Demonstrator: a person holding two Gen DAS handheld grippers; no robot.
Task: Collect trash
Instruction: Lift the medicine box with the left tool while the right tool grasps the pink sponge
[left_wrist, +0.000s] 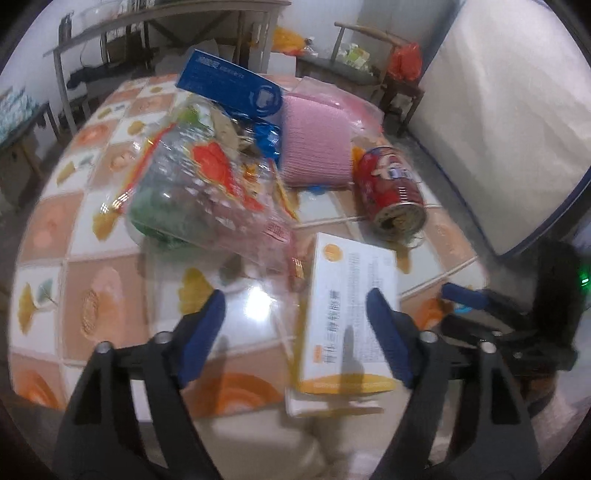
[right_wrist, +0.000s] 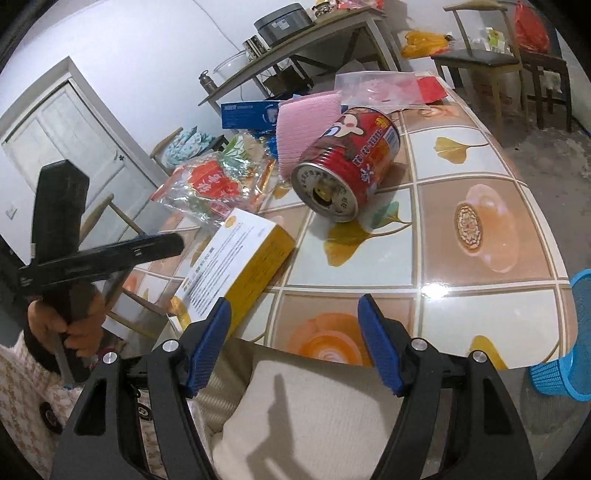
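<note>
Both tools spread apart over the littered tiled bench (right_wrist: 480, 177).
Left tool (left_wrist: 295, 306) hovers by the white-and-yellow cardboard box (left_wrist: 351, 306); right tool (right_wrist: 295, 317) faces the red tin can (right_wrist: 351, 158), both empty.

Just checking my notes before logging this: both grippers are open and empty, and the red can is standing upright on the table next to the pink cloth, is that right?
Not quite: the red can lies on its side, its metal end facing the camera, as the right wrist view shows. The rest holds: it is beside the pink cloth, and the left gripper and right gripper are both open and empty.
</note>
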